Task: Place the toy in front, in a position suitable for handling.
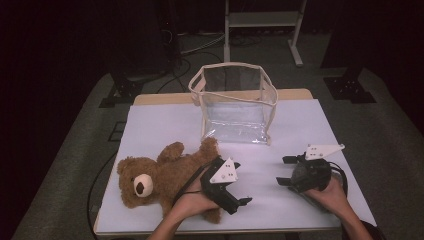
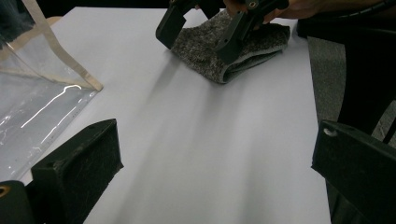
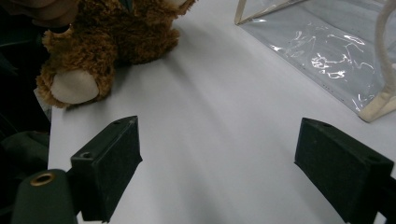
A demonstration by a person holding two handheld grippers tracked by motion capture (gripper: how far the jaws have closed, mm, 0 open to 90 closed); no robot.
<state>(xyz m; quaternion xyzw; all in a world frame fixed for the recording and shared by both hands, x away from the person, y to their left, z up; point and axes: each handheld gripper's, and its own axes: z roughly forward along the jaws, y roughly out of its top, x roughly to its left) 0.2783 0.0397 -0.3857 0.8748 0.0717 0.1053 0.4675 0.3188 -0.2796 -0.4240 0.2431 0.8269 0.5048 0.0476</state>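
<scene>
The teddy bear (image 1: 160, 177) lies lengthwise across the table, head leftward; both claws gape wide, empty.

On the white surface (image 1: 300, 120), the broadest open stretch lies at the centre, between the two hand-held grippers and toward six o'clock. At twelve o'clock a clear bag (image 1: 234, 102) stands upright, its open mouth facing up, blocking the far middle; bare lanes run past it at ten and two o'clock. A brown teddy bear (image 1: 160, 177) lies across the eight o'clock area, with the left hand-held gripper (image 1: 239, 201) over its legs, jaws wide apart. At four o'clock a folded grey cloth (image 2: 233, 51) sits under the right hand-held gripper (image 1: 285, 171), whose jaws also gape apart, above bare sheet.
</scene>
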